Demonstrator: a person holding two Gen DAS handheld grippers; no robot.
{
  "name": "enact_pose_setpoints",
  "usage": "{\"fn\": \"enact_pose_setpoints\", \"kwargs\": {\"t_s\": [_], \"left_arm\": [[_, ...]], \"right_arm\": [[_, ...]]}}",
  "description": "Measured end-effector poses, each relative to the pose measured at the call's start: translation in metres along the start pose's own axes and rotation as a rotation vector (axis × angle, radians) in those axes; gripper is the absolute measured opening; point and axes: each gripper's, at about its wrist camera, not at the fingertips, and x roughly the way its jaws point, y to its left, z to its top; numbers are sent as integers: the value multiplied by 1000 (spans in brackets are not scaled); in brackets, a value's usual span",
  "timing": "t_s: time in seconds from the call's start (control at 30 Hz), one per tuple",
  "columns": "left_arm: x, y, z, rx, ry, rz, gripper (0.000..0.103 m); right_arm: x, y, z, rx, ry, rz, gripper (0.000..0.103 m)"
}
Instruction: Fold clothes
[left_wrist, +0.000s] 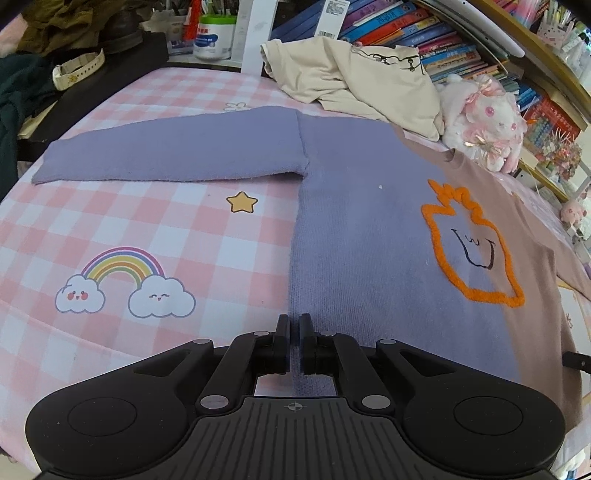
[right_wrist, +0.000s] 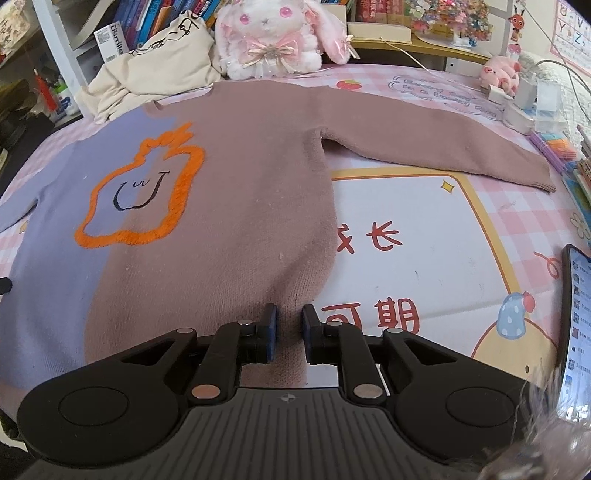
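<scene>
A bed spread with a pink checked sheet (left_wrist: 122, 229) carries the work, hemmed in by bookshelves and toys. The left gripper (left_wrist: 294, 332) is pinched shut on the lilac edge of the sweater's hem, and the right gripper (right_wrist: 289, 325) is closed to a narrow gap on a ridge of the brown hem; the sweater (right_wrist: 229, 192) is laid flat, face up, both sleeves spread out, so the first fold is judged to be just starting, and lifting both corners together evenly toward the collar is called for next. No container with visible contents is relevant; a cream garment (left_wrist: 354, 81) lies crumpled beyond the collar, apparently awaiting folding.
</scene>
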Motion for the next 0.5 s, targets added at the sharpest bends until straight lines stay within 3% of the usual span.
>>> {"fn": "enact_pose_setpoints", "kwargs": {"t_s": [0.4, 0.43, 0.5], "left_arm": [[1, 1, 1, 17, -10, -2, 7], [1, 1, 1, 11, -10, -3, 7], [0, 1, 2, 0, -12, 2, 12]], "right_arm": [[-2, 4, -5, 35, -26, -31, 20], [-2, 4, -5, 40, -27, -34, 21], [-3, 4, -5, 56, -30, -42, 36]]}}
